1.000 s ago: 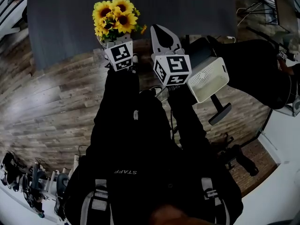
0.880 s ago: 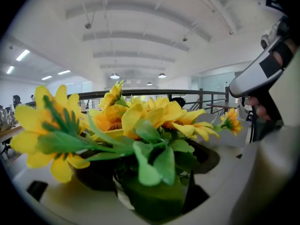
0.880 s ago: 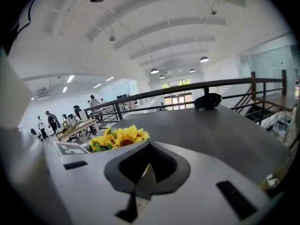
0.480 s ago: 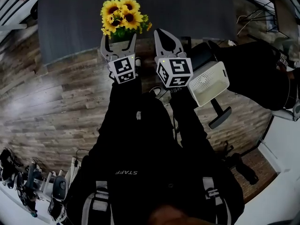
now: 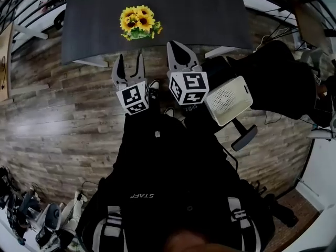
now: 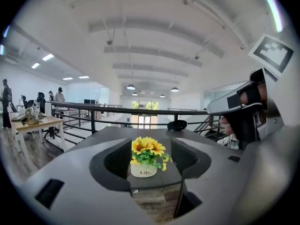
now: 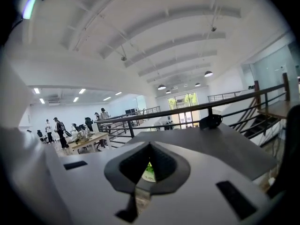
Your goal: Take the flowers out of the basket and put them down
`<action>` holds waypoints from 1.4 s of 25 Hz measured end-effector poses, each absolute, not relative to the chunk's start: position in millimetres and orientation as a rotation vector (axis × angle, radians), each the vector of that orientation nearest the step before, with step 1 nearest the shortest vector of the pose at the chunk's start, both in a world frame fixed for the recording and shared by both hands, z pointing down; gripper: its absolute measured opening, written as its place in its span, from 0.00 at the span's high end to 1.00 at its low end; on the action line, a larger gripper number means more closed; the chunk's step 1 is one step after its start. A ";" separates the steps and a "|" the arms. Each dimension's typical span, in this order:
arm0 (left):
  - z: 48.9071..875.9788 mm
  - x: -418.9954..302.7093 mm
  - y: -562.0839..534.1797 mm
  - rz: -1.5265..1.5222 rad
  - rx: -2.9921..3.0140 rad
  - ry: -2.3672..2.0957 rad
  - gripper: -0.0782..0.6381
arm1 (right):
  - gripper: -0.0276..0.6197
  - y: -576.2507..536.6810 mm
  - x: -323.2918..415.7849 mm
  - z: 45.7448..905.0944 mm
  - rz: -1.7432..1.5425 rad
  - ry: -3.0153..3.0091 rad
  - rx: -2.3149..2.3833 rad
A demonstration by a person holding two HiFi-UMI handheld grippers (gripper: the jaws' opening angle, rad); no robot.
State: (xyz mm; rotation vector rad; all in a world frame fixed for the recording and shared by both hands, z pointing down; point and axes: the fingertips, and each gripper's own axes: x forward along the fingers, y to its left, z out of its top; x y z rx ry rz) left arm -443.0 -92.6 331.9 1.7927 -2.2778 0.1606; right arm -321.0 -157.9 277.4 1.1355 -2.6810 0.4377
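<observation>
Flowers [image 5: 138,21] stand in a small white pot [image 6: 143,170] on the dark table [image 5: 199,14] near its front edge, well apart from the basket [image 5: 228,100]. Probably light, top-heavy, with soft petals: grip the stiff pot, not the blooms. Left gripper [image 5: 129,61] is short of the table, jaws apart, closing on nothing. Right gripper [image 5: 177,47] is beside it, jaws together, empty.

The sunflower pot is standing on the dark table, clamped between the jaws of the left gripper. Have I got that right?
Not quite. The sunflower pot does stand on the dark table, but it is not clamped. The head view shows the left gripper short of the table's edge, over the wooden floor, apart from the pot. Its jaws are closing with nothing between them.
</observation>
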 end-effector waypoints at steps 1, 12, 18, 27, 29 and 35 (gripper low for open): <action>317.6 -437.5 -82.8 0.138 1.795 -2.294 0.53 | 0.94 -147.6 -319.0 264.7 0.416 -2.698 1.131; 232.6 -402.8 -24.1 0.211 1.800 -2.280 0.89 | 0.94 -73.8 -298.3 184.3 0.301 -2.769 1.135; 185.5 -405.5 -20.6 0.205 1.899 -2.240 0.89 | 0.94 -56.4 -313.9 139.2 0.189 -2.833 1.179; 152.1 -403.7 -17.8 0.167 1.989 -2.241 0.89 | 0.94 -41.2 -323.7 106.0 0.079 -2.897 1.154; 148.4 -406.6 -21.1 0.151 1.990 -2.242 0.89 | 0.94 -45.5 -325.8 101.3 0.064 -2.900 1.158; 143.0 -416.8 -25.5 0.118 1.955 -2.284 0.89 | 0.94 -54.4 -321.5 96.5 0.023 -2.905 1.166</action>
